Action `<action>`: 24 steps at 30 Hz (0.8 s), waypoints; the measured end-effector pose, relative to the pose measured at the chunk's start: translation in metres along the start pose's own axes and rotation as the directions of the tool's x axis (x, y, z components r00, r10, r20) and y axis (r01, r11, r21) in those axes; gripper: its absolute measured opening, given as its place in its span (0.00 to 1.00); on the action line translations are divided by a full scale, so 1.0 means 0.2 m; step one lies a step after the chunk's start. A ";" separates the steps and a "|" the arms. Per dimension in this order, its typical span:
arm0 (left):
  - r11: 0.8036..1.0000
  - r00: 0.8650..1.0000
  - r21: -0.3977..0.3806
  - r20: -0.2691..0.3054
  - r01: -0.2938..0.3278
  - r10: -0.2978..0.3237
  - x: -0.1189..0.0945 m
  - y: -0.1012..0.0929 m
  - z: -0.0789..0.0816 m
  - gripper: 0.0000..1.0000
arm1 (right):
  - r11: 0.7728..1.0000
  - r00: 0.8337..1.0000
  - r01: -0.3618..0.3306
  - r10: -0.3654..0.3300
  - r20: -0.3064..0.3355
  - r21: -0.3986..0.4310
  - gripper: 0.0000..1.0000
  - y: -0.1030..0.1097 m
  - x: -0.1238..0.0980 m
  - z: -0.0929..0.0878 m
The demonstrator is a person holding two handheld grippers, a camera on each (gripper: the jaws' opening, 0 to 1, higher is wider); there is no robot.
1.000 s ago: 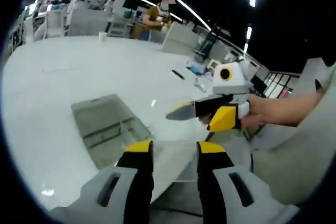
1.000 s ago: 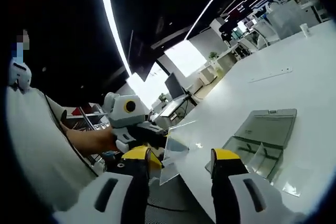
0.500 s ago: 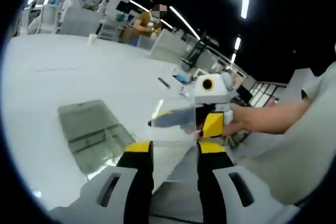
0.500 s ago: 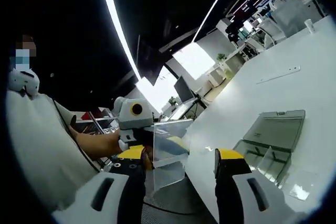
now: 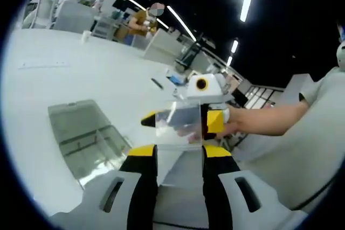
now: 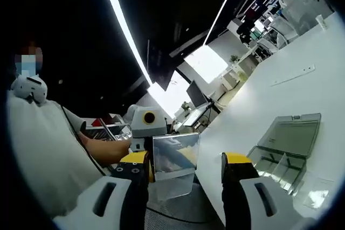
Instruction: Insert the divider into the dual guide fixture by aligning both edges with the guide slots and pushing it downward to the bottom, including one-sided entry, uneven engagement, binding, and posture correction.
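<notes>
Clear plastic makes up the divider (image 5: 180,125), a thin see-through sheet held up in the air off the edge of the table, between the two grippers and well apart from the fixture it must go into. In the left gripper view it stands just beyond the yellow tips of the left gripper (image 5: 178,153), whose jaws are spread with a plain gap between them; the sheet's lower edge seems to sit in or just above that gap, though whether the tips touch it cannot be told. The right gripper (image 5: 207,119) comes in from the right of that view with a hand (image 5: 253,122) behind it, and its dark and yellow jaws look to be pinching the sheet at its right side. In the right gripper view the divider (image 6: 173,162) stands broad face toward the camera, close to the left-hand jaw of the right gripper (image 6: 186,165), with the left gripper (image 6: 145,125) beyond it. The fixture (image 5: 86,141), a clear box with inner partitions and its lid laid open, rests on the white table (image 5: 81,74) to the left of the left gripper's jaws and, in the right gripper view, the fixture (image 6: 283,149) lies to the right. So the coming move is likely a carry sideways over the box, keeping the sheet upright so both side edges meet the slots together.
</notes>
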State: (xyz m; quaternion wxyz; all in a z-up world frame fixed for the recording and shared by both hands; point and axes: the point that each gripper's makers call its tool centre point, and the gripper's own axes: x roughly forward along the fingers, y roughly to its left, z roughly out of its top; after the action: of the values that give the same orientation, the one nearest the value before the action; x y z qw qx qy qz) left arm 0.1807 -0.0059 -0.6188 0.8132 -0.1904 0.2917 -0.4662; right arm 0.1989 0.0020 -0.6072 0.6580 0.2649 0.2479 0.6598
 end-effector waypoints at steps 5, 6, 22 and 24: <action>1.000 1.000 -0.007 -0.003 0.018 -0.018 0.01 -0.01 -0.01 0.29 | 1.000 1.000 -0.022 0.022 -0.008 -0.001 0.46 0.01 0.01 0.00; 1.000 1.000 -0.007 -0.004 0.019 -0.019 0.01 -0.01 -0.01 0.29 | 0.999 0.999 -0.033 0.033 -0.001 0.007 0.45 0.02 0.01 0.00; 0.994 0.996 -0.068 0.030 0.086 -0.085 0.01 -0.02 0.01 0.29 | 0.995 0.995 -0.095 0.095 0.022 0.003 0.35 0.06 0.01 0.03; 0.993 0.995 -0.070 0.029 0.096 -0.094 0.01 -0.02 0.01 0.29 | 0.995 0.995 -0.101 0.100 0.020 0.003 0.33 0.07 0.01 0.03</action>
State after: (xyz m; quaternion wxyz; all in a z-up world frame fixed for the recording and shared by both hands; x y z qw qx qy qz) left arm 0.1808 -0.0095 -0.6160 0.7864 -0.2389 0.2885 -0.4912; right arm 0.1929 0.0043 -0.5940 0.6258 0.2850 0.2293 0.6889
